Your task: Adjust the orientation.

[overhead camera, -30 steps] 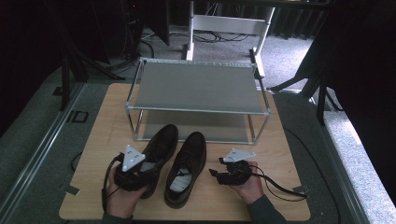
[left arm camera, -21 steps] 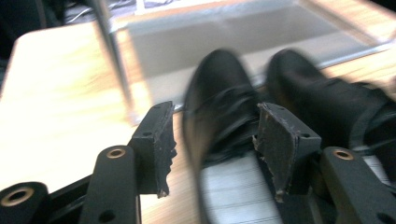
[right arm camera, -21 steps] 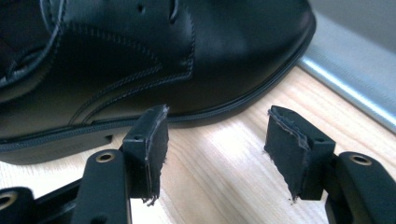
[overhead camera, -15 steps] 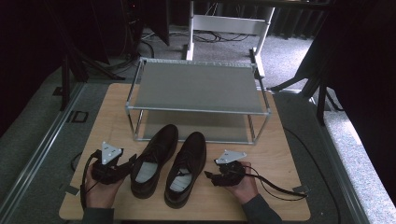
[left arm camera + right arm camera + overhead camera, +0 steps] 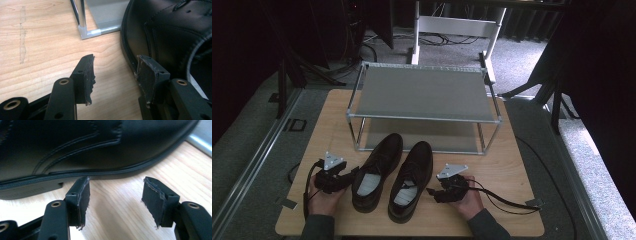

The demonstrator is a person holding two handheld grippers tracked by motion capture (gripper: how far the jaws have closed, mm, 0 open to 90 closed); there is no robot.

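Left gripper [image 5: 346, 176], jaws wide and empty, lies nearest the left shoe [image 5: 376, 170], whose long axis runs toward 1 o'clock.

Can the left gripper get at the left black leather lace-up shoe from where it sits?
Probably yes. The left gripper rests on the table right beside the left black leather lace-up shoe, jaws open, bare wood between them, one jaw already at its sole.
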